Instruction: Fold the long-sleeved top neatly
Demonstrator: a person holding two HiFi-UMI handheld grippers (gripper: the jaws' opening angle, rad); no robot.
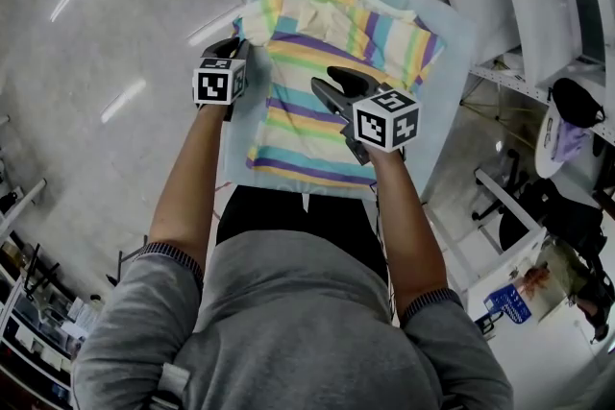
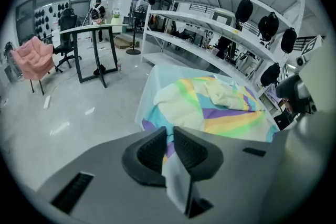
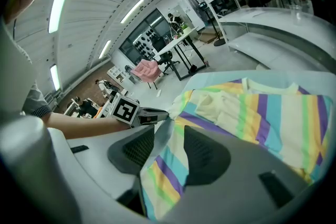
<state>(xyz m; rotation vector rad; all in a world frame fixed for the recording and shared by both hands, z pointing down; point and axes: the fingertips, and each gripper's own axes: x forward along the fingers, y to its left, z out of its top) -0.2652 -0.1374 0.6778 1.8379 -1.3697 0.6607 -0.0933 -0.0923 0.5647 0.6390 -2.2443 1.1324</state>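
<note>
Fingers (image 2: pixel 194 152) of left gripper (image 2: pixel 169 134) pinch edge of top (image 1: pixel 317 62); those of right gripper (image 3: pixel 168 139) stand spread. Shallow pinch may slip on lifting, skewing the fold.

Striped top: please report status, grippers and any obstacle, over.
Left gripper shut on edge of pastel striped long-sleeved fabric top. Right gripper open, over its middle. Nothing in the way.
</note>
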